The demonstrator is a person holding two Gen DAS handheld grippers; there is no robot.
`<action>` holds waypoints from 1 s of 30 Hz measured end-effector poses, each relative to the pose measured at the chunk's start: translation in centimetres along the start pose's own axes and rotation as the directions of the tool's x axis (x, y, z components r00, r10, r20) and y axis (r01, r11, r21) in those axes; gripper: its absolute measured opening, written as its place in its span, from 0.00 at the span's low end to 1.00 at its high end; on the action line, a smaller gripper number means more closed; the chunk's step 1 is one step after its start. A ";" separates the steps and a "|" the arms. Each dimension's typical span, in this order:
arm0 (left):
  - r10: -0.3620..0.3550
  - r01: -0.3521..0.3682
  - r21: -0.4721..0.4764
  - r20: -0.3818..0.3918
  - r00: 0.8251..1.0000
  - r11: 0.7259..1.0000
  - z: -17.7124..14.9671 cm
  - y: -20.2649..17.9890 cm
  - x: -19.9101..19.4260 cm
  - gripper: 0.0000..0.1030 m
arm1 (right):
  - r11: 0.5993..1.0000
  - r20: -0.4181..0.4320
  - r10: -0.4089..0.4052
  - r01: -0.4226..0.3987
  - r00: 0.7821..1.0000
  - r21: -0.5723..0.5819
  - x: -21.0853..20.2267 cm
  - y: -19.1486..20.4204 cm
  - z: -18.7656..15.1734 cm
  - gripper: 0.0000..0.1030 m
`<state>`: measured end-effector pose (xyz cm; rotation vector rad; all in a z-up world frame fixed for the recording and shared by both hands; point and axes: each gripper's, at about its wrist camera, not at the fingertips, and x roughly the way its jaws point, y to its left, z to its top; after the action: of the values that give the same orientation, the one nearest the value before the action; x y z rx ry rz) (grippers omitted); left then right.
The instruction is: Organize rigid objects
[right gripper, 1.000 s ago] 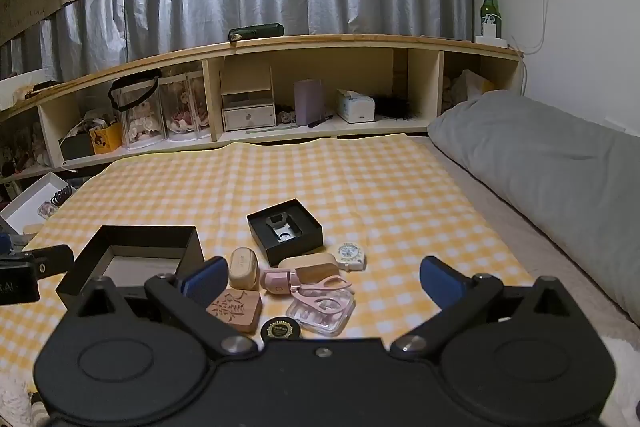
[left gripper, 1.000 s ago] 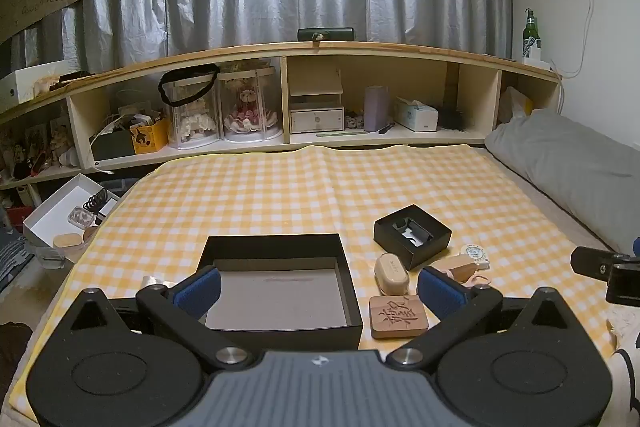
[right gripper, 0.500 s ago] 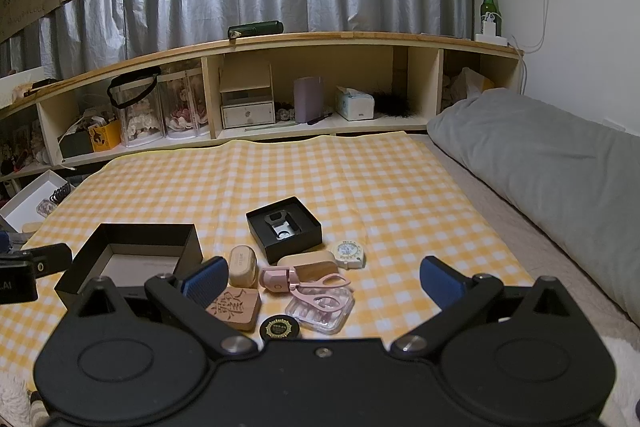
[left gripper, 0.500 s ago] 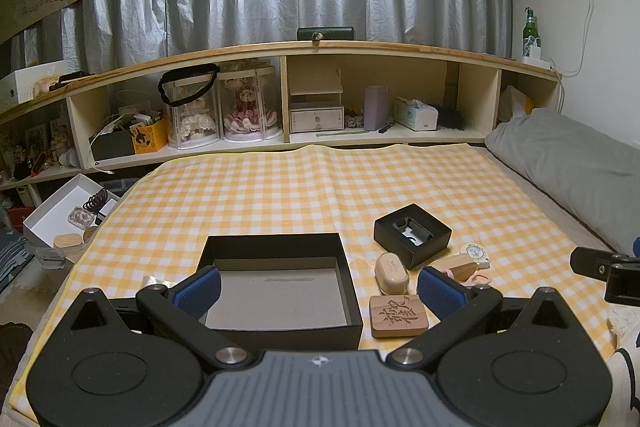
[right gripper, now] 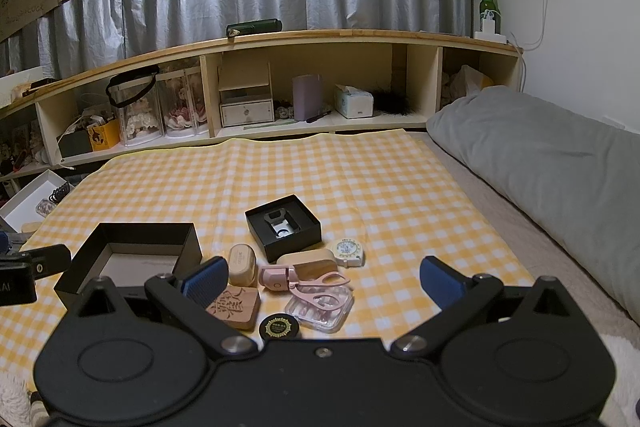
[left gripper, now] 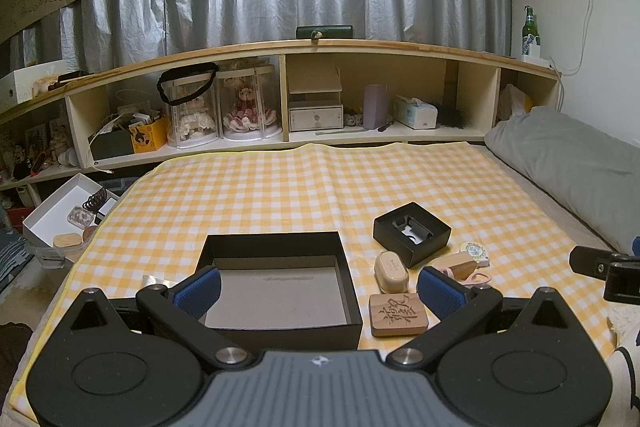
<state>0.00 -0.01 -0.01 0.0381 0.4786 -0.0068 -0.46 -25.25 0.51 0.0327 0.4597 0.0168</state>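
Observation:
A large empty black box sits on the yellow checked cloth. Right of it lie a small black box with a metal opener, a beige oval case, a carved wooden block, a wooden case, a pink eyelash curler on a clear case, a round black tin and a white round tape measure. My left gripper is open, hovering over the large box. My right gripper is open above the small items.
A wooden shelf unit with dolls, boxes and tissues runs along the far edge. A grey pillow lies at the right. A white box with small items sits off the left edge of the cloth.
The right gripper has drifted slightly forward and down over the small items. The left gripper is almost still.

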 end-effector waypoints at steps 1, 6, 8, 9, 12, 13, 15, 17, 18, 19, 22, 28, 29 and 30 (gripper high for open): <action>0.000 0.000 0.000 0.000 1.000 1.000 0.0 0.0 0.0 1.00 | 1.000 0.000 0.000 0.000 1.000 0.000 0.0 0.0 0.0 1.00; 0.001 -0.001 0.000 -0.001 1.000 1.000 0.0 0.0 0.0 1.00 | 1.000 -0.001 -0.001 0.001 1.000 0.000 0.0 0.2 0.4 1.00; 0.001 -0.001 0.000 -0.001 1.000 1.000 0.0 0.0 0.0 1.00 | 1.000 -0.001 0.000 0.000 1.000 0.001 0.0 -0.1 -0.2 1.00; 0.000 0.000 0.000 -0.001 1.000 1.000 0.0 0.0 0.0 1.00 | 1.000 -0.002 0.000 0.000 1.000 0.000 0.0 -0.1 -0.3 1.00; 0.000 0.000 0.000 -0.001 1.000 1.000 0.0 0.0 0.0 1.00 | 1.000 -0.003 -0.001 0.001 1.000 0.001 0.0 0.0 -0.1 1.00; 0.000 0.000 0.001 -0.001 1.000 1.000 0.0 0.0 0.0 1.00 | 1.000 -0.003 0.000 0.000 1.000 0.001 0.0 0.0 -0.1 1.00; 0.000 0.000 0.001 -0.002 1.000 1.000 0.0 0.0 0.0 1.00 | 1.000 -0.003 0.000 0.001 1.000 0.001 0.0 0.0 -0.1 1.00; 0.001 -0.001 0.001 -0.002 1.000 1.000 0.0 0.0 0.0 1.00 | 1.000 -0.004 -0.001 0.001 1.000 0.001 -0.1 0.0 -0.1 1.00; 0.001 -0.001 0.001 -0.002 1.000 1.000 0.0 0.0 0.0 1.00 | 1.000 -0.004 -0.001 0.001 1.000 0.001 -0.1 0.0 -0.1 1.00; 0.001 -0.001 0.000 -0.002 1.000 1.000 0.0 0.0 0.0 1.00 | 1.000 -0.004 -0.001 0.001 1.000 0.000 -0.1 0.0 -0.1 1.00; 0.001 -0.001 0.001 -0.002 1.000 1.000 0.0 0.0 0.0 1.00 | 1.000 -0.005 0.000 0.000 1.000 0.000 -0.1 0.0 -0.1 1.00; 0.001 -0.001 0.001 -0.003 1.000 1.000 0.0 0.0 0.0 1.00 | 1.000 -0.006 -0.001 0.001 1.000 0.000 -0.1 0.0 -0.1 1.00; 0.001 -0.001 0.001 -0.003 1.000 1.000 0.0 0.0 0.0 1.00 | 1.000 -0.006 -0.001 0.001 1.000 0.000 -0.1 0.0 -0.1 1.00; 0.002 -0.002 0.001 -0.003 1.000 1.000 0.0 0.0 0.0 1.00 | 1.000 -0.006 -0.001 0.001 1.000 0.000 -0.1 0.0 -0.1 1.00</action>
<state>0.01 -0.02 -0.01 0.0395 0.4815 -0.0054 -0.58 -25.21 0.48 0.0329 0.4660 0.0159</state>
